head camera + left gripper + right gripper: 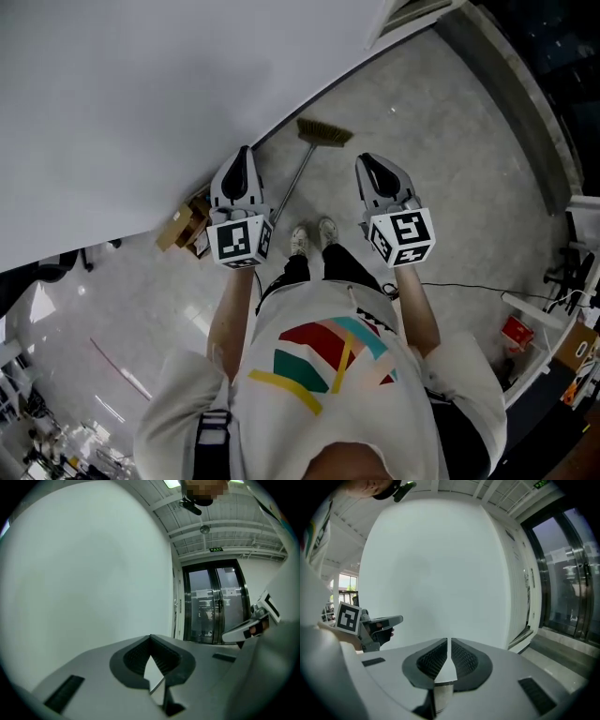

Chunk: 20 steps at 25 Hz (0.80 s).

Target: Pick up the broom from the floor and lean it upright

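Observation:
The broom (317, 141) appears to lie on the grey floor by the foot of the white wall, its straw-coloured bristle head far from me and its thin handle running back toward my shoes (314, 236). My left gripper (244, 153) hangs in the air left of the handle, pointing at the wall, jaws together and empty (150, 638). My right gripper (367, 161) is held right of the handle, also shut with nothing in it (449, 640). Neither gripper touches the broom.
A large white wall (141, 94) fills the upper left. Cardboard boxes (183, 225) sit at its base to my left. Glass doors (213, 606) stand ahead on the right. A black cable (469, 286) and shelving with a red item (517, 330) are at the right.

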Available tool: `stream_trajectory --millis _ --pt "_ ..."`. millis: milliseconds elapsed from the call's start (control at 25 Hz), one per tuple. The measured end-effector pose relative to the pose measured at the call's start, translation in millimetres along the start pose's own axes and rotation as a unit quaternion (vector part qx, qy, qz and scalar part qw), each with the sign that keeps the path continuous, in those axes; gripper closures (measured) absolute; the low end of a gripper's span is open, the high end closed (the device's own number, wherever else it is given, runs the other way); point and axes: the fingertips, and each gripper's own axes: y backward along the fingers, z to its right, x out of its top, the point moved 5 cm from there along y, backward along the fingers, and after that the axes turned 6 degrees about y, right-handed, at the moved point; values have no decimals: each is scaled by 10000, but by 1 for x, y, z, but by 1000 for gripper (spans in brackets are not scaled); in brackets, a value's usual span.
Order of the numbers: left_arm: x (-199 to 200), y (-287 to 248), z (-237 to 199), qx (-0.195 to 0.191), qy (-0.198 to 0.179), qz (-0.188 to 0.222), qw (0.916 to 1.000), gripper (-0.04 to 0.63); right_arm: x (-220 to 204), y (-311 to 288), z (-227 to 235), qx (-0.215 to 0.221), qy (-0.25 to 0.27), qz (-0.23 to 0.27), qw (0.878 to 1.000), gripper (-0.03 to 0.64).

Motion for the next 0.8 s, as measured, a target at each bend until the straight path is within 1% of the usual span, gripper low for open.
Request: stream_trajectory --millis 160,280,320,360,440,480,520,560,600,680,720,800 --pt "6 -14 -2 316 9 31 9995 551 8 -32 14 553 15 -105 9984 601" --pt "8 -24 -9 532 56 86 9985 551 10 -57 23 764 250 -127 9967 599" --pt "7 -27 -13 604 87 73 9981 551 9 -68 24 843 409 -140 9955 530" --pt "3 -29 -17 674 123 42 9976 551 8 -78 23 962 596 -158 9935 399" --pt "-8 -30 -27 844 165 -17 9963 551 7 -99 17 1337 920 -148 9866 388" --pt "-14 -28 -34 964 165 -22 9952 551 6 -111 11 1623 1042 -130 9811 388" --pt "-21 -27 -42 1111 166 -4 9937 551 4 -124 5 1990 1164 -136 9730 388" --pt "-28 -25 -53 1279 180 36 9916 551 0 -138 -4 2425 1299 -173 9612 388" --pt "-37 -22 -64 1461 209 91 9890 551 -7 -151 -14 2894 1442 -234 9460 388" --pt "-61 -12 -88 1842 257 218 9823 551 -31 -180 -36 3761 1656 -408 9107 388" --pt "-78 -5 -101 2032 264 284 9784 551 -49 -196 -48 4111 1698 -488 8943 388" --pt "-126 9 -129 2413 292 410 9692 551 -94 -232 -72 4638 1799 -544 8658 388"
